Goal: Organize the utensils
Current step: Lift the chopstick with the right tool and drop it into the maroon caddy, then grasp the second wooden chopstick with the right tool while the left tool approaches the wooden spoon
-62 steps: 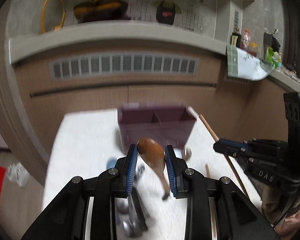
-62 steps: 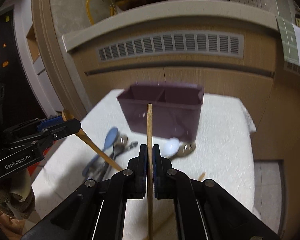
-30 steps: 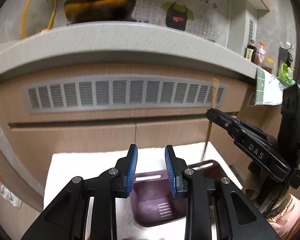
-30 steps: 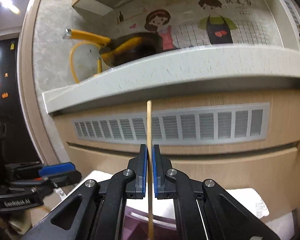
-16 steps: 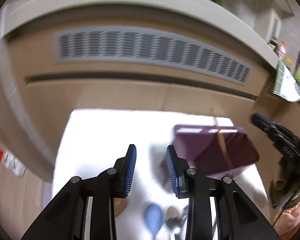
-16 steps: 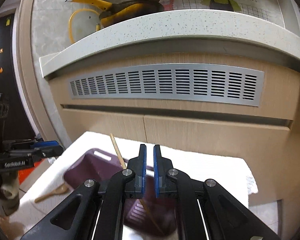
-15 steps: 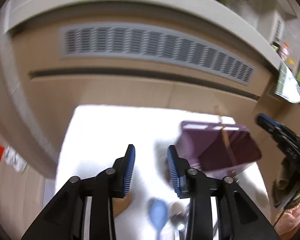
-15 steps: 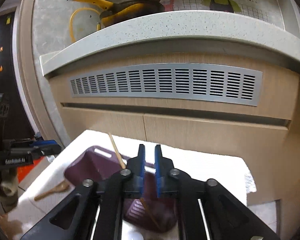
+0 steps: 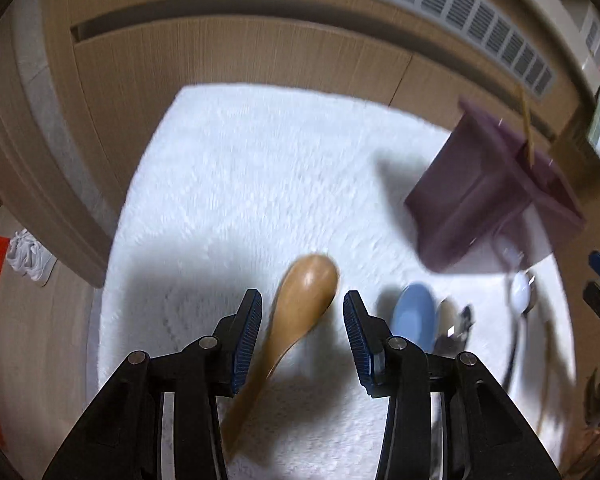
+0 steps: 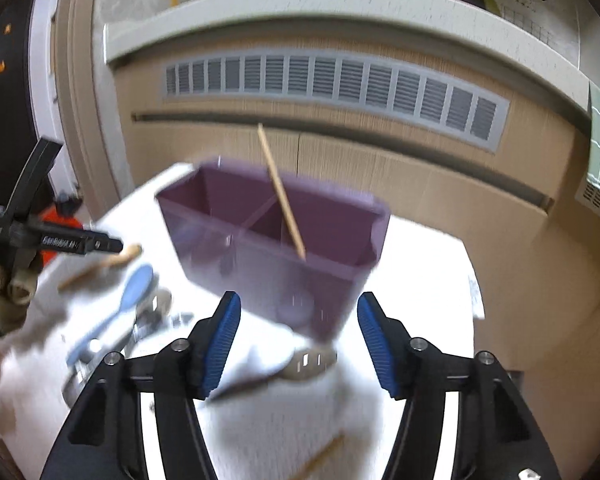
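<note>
A purple two-compartment caddy stands on the white towel, with one wooden chopstick leaning in its right compartment. My right gripper is open and empty just in front of the caddy. My left gripper is open, its jaws on either side of a wooden spoon that lies on the towel. A blue spoon and metal utensils lie to its right. The caddy shows in the left wrist view at the right.
A wooden cabinet front with a grey vent rises behind the towel. A metal spoon lies before the caddy and another chopstick lies near the towel's front. The left gripper shows at the left of the right wrist view.
My right gripper let go of the chopstick in the caddy, opened wide and drew back. My left gripper dropped toward the towel, over the wooden spoon.
</note>
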### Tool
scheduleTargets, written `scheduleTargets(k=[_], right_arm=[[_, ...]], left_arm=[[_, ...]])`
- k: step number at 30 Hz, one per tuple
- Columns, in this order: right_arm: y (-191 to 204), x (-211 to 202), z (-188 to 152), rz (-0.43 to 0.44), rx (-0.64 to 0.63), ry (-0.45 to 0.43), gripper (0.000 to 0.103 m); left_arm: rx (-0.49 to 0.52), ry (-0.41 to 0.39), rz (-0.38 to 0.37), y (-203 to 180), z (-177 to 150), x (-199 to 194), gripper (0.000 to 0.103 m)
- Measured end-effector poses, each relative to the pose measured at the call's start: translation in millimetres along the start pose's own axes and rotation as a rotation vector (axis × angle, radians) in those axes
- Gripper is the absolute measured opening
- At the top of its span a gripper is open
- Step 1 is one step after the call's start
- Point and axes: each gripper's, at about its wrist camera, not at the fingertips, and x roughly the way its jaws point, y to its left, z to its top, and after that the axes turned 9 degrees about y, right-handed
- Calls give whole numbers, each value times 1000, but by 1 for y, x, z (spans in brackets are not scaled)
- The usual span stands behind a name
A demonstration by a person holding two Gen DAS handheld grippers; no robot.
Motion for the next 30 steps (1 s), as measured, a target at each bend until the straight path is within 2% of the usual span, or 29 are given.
scheduleTargets(k=[1,2,4,9,10,13,14,16,18,20,24,27,30], right_arm=[[2,2,-5,-6,0,21,70],[4,4,-11,-12,-6,43,73],[11,8,-19,-27,-27,74,74],[35,17,-21,-52,-60,118,83],[40,18,-19,-41,-60,123,83],[59,24,-12,-22,-70,139,96],[66,26,-9,-26,-80,134,98],[85,30,-3,-28,-122,141,98],[97,36,-1,-28,-172,192,98],[95,34,-4,-28,-169,203,98],[63,17,-21,-41,-56,213,95],[34,5,-39,-76,54,233,88],[4,6,-60,-45,191,275,83]], left_arm=[[6,6,13,0,-2,3,44],[8,4,28,0,-4,5,44],[17,0,42,-3,-7,4,44],[58,17,57,-14,-31,-7,44],[66,22,52,-17,-38,-9,44],[75,38,11,-22,-62,-18,44],[76,40,-2,-25,-67,-21,44],[87,46,-19,-30,-85,-28,44],[84,57,-50,-33,-96,-32,46],[87,62,-75,-36,-103,-35,47],[68,68,-100,-42,-110,-38,50],[58,71,-115,-45,-108,-36,51],[64,81,-131,-49,-107,-36,51]])
